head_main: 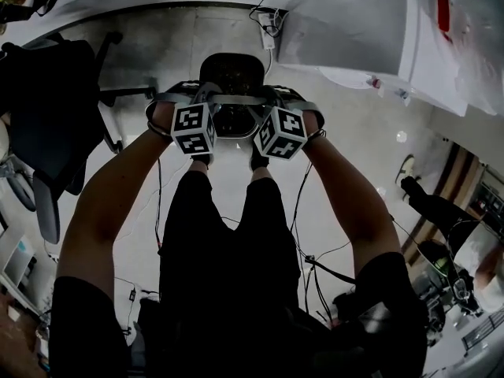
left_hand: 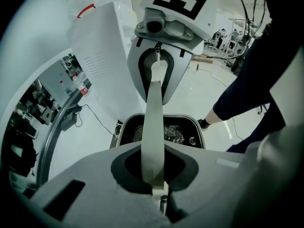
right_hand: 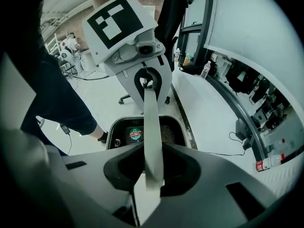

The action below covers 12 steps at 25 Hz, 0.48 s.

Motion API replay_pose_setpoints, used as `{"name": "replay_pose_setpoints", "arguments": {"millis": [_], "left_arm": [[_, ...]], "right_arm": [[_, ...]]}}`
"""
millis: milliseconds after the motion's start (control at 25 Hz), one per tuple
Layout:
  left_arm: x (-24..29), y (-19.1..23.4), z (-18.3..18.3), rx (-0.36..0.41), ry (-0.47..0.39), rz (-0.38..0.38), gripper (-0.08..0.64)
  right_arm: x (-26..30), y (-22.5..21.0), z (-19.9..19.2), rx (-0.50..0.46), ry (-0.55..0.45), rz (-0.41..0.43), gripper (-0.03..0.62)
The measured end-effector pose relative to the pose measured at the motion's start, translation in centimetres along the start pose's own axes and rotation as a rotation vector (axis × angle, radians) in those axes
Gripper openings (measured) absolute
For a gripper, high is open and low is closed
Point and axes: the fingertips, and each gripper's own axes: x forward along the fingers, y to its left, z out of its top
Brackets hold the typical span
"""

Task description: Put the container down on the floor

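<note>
A dark, open-topped container [head_main: 232,93] hangs over the pale floor, in front of the person's feet. Its grey band handle [head_main: 236,99] spans the top, and both grippers hold it from opposite sides. My left gripper [head_main: 208,97] is shut on the handle's left end, my right gripper [head_main: 270,97] on its right end. In the left gripper view the handle [left_hand: 156,127] runs from my left gripper [left_hand: 159,186] up to the right gripper [left_hand: 164,75], with the container [left_hand: 183,127] below showing a mesh inside. In the right gripper view the handle [right_hand: 152,137] leaves my right gripper [right_hand: 149,186] above the container [right_hand: 168,129].
A large white cabinet [head_main: 370,30] stands at the upper right with a power strip [head_main: 268,34] beside it. A dark office chair [head_main: 55,109] is at the left. Cables [head_main: 311,258] trail over the floor by the person's legs [head_main: 224,235]. A rack with bottles [right_hand: 266,163] lines the right.
</note>
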Motion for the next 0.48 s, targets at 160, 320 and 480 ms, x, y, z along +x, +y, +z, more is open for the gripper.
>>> {"name": "replay_pose_setpoints", "arguments": {"millis": [160, 320, 480], "left_arm": [[2.3, 0.2, -1.5, 0.007, 0.014, -0.035, 0.011], [4.9, 0.7, -2.3, 0.020, 0.022, -0.047, 0.011], [7.4, 1.4, -3.8, 0.030, 0.035, -0.028, 0.011]], "right_arm": [[2.6, -0.3, -0.9, 0.010, 0.011, 0.010, 0.069], [5.1, -0.8, -2.5, 0.017, 0.019, 0.018, 0.069], [7.8, -1.4, -3.6, 0.028, 0.035, 0.017, 0.071]]}}
